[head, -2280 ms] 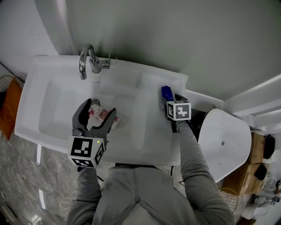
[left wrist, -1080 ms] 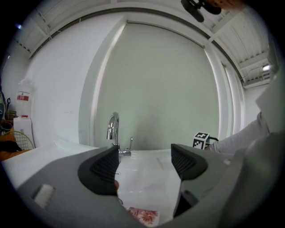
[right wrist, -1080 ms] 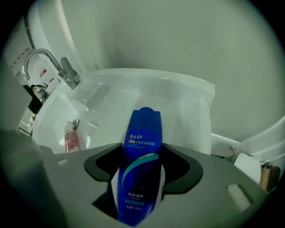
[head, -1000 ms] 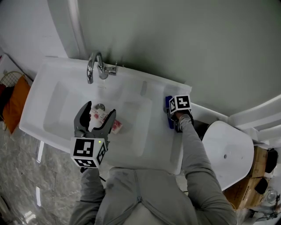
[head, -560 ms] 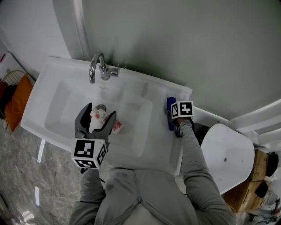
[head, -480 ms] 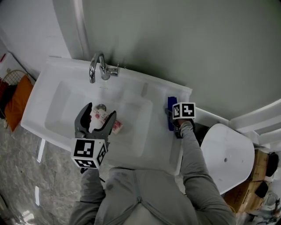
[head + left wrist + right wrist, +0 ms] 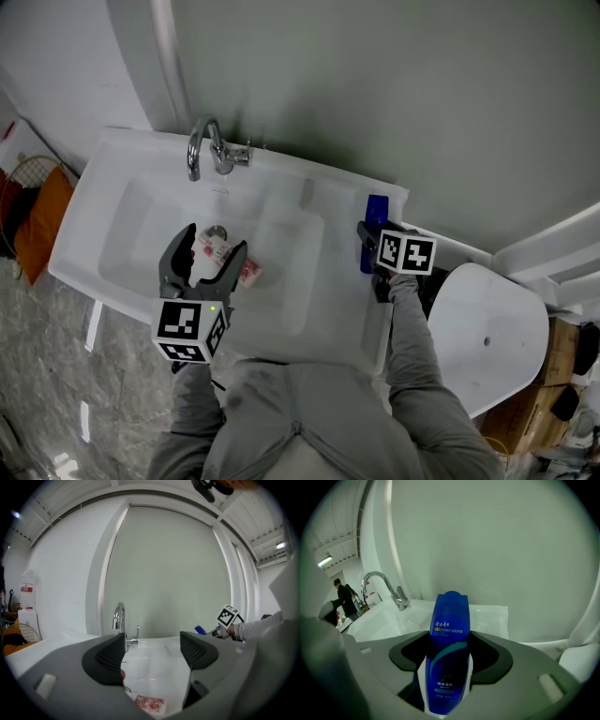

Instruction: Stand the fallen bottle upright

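Note:
A blue bottle (image 7: 375, 228) with a white-and-teal label sits between the jaws of my right gripper (image 7: 371, 246), over the right ledge of the white sink (image 7: 349, 298). In the right gripper view the bottle (image 7: 450, 620) stands tall between both pads, its rounded end pointing away from the gripper (image 7: 449, 654). It is held at a slant, with its lower end hidden by the jaws. My left gripper (image 7: 214, 242) hangs open over the basin with nothing between its fingers.
A chrome faucet (image 7: 201, 145) rises at the back of the sink. A red-and-white packet (image 7: 232, 258) lies in the basin by the drain, below the left gripper. A white rounded lid (image 7: 492, 337) sits to the right. An orange item (image 7: 37, 225) lies on the floor at the left.
My right gripper has risen and tipped, bringing the blue bottle from flat on the ledge to a steeper slant. The left gripper has stayed in place.

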Demonstrator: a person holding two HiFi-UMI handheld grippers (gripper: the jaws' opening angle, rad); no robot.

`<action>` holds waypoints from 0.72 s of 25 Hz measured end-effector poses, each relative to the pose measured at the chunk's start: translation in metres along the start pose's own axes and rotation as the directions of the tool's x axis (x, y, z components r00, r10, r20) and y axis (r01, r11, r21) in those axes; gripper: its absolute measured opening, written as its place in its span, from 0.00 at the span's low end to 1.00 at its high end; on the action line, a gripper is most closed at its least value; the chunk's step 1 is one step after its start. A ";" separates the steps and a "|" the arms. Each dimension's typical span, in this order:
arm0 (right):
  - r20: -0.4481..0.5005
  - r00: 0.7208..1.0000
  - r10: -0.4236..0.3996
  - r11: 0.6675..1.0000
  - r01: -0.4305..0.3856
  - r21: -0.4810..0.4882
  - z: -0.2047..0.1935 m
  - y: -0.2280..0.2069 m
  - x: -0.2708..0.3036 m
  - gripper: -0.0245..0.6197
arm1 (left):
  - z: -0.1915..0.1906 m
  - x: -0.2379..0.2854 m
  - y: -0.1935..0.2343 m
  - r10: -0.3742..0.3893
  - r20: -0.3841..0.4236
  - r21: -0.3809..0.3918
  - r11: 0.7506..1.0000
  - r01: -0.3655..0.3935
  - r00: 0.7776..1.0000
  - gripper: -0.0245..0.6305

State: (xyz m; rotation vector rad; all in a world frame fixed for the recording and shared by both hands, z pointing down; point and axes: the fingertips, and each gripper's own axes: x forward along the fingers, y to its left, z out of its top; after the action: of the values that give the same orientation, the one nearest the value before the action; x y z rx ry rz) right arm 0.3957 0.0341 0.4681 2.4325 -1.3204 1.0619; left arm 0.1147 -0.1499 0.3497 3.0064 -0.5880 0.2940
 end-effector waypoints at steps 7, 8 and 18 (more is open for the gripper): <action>0.301 0.954 0.008 1.000 -0.008 0.000 0.052 0.012 0.001 0.47 | -0.002 -0.003 0.002 0.021 -0.027 0.027 0.999 -0.020 0.999 0.68; 0.345 0.939 0.005 1.000 -0.005 -0.002 0.058 0.014 0.003 0.47 | -0.003 -0.003 0.004 0.027 -0.033 0.029 0.999 -0.026 0.999 0.68; 0.607 0.793 -0.047 0.999 0.035 0.032 0.099 0.015 0.026 0.47 | -0.016 0.001 0.018 0.074 -0.126 0.073 0.995 -0.065 0.989 0.68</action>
State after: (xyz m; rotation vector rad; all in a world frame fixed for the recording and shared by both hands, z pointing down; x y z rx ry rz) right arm 0.4429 -0.0381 0.4108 2.9348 -1.3954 0.2541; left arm 0.1060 -0.1659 0.3657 3.0064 -0.6852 0.5179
